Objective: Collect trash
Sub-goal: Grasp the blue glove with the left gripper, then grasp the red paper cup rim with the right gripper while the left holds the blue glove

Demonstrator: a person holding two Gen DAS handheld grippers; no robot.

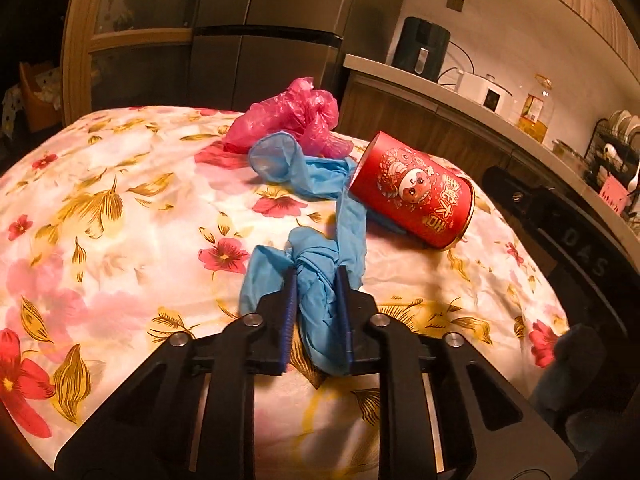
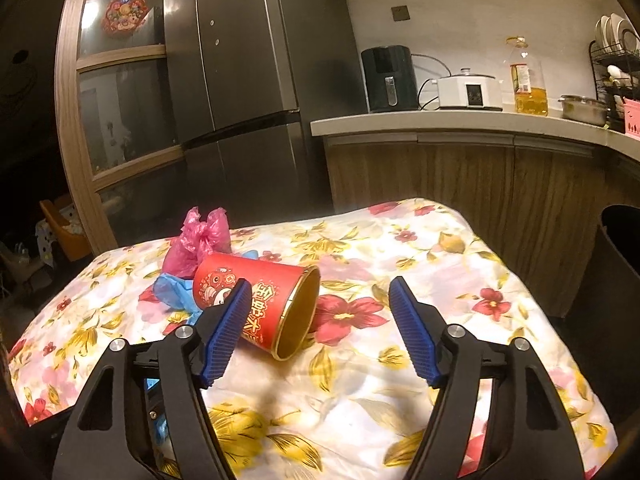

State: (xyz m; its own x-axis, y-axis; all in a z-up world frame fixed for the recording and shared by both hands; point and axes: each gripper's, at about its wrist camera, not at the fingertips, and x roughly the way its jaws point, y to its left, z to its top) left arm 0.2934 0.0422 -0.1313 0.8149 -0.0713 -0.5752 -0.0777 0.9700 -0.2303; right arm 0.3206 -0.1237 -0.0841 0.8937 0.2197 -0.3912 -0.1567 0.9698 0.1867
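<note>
A blue glove (image 1: 316,288) lies stretched over the floral tablecloth (image 1: 120,240). My left gripper (image 1: 317,276) is shut on its near, bunched end. Its far cuff (image 1: 272,158) rests against a crumpled pink plastic bag (image 1: 296,114). A red paper cup (image 1: 416,190) lies on its side, touching the glove's middle. In the right wrist view the cup (image 2: 260,300) lies with its open mouth toward me, the pink bag (image 2: 200,242) and glove (image 2: 174,292) behind it. My right gripper (image 2: 320,300) is open and empty, its left finger in front of the cup.
A black bin (image 2: 620,260) stands beside the table's right edge. Behind are a fridge (image 2: 248,80), a wooden cabinet (image 2: 116,100) and a counter (image 2: 460,120) with an air fryer, cooker, oil bottle and dish rack.
</note>
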